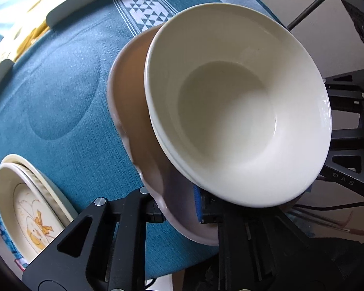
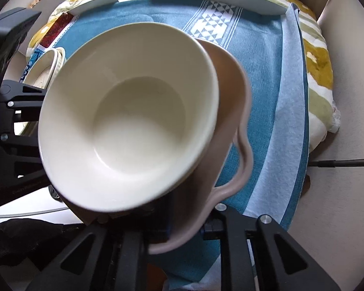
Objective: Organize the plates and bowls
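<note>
Both claws had closed on the rim of the same pink wavy-edged dish (image 1: 131, 111), one at each side. The left gripper (image 1: 179, 208) pinched the dish's edge near the bottom of its view, a blue pad pressing the inner face. The right gripper (image 2: 186, 228) gripped the opposite edge in the same way, its jaws drawn in tight on the thin rim. A cream bowl (image 1: 233, 121) sat nested inside the pink dish, leaning a little toward one side, and the pair stood over the teal cloth (image 1: 60, 84) on the table. Off to one side, near the cloth's edge, a small stack of decorated plates (image 1: 34, 208) waited, well apart from the held dish. The step in hand seemed to be moving the nested pair as one load. To do that well, both hands would need to rise together and stay level, since the cream bowl was loose inside and could slide or tip if one side led. A slow, even carry and a flat set-down looked wise.
</note>
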Demonstrator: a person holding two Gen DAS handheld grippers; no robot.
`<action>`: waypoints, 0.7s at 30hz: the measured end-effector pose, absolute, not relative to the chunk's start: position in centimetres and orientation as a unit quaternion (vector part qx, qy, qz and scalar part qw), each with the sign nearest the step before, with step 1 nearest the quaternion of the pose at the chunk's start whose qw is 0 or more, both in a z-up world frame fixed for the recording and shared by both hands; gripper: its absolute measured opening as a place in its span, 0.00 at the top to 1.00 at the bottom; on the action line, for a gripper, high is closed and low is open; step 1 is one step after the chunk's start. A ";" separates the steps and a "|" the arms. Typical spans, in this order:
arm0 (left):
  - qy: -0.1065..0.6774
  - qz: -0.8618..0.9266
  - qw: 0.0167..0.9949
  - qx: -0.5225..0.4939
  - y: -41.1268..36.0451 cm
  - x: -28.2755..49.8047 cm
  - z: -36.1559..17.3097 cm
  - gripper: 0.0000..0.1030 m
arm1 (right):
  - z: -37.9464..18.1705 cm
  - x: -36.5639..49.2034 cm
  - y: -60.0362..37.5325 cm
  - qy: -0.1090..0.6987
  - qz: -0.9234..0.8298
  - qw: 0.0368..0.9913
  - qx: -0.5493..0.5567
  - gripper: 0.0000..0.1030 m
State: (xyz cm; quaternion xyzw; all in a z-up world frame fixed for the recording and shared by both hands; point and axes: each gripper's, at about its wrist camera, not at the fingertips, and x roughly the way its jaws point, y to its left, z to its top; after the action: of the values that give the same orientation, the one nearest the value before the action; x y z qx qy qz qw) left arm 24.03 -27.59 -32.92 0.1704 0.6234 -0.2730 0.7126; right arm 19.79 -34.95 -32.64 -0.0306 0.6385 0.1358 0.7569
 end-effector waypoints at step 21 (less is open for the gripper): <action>0.574 -0.222 0.774 0.150 -23.9 22.9 -26.2 0.86 | -27.1 21.7 -32.3 0.577 0.176 0.795 -0.066 0.86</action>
State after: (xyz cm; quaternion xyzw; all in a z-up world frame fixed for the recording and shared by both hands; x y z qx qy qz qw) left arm 22.89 -23.94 -26.19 0.1496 0.5741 -0.2223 0.7737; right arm 21.73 -32.35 -27.12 -0.0657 0.5773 0.1758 0.7947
